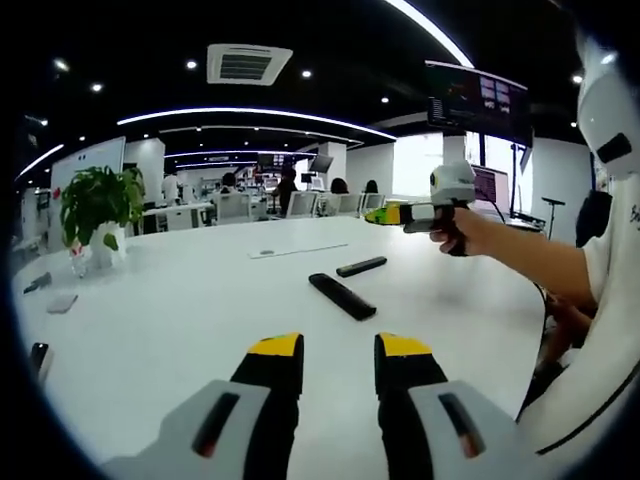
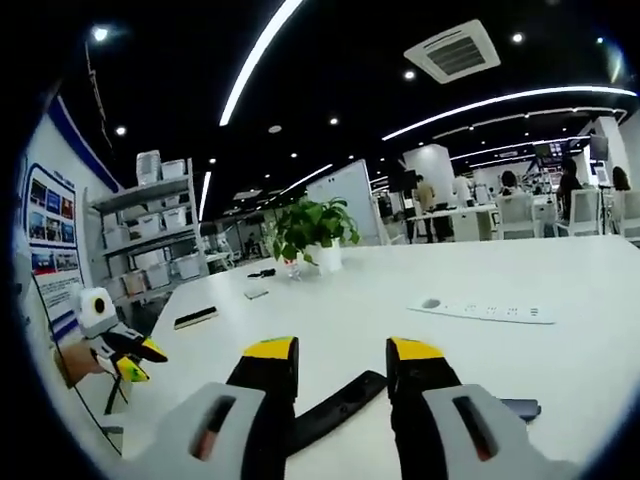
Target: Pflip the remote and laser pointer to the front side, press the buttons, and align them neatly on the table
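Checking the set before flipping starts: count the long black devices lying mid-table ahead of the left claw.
2: the longer black remote lies nearer the left claw; the shorter black laser pointer lies just beyond it, apart. Others may be hidden.

I am seeing no readable text; the wall posters (image 2: 48, 235) and hanging screen (image 1: 478, 100) are staying illegible.

You see bright ceiling strips (image 1: 250, 112) lighting a white table (image 1: 180, 310) evenly; fisheye bending curves the edges, and distant desks blur softly.
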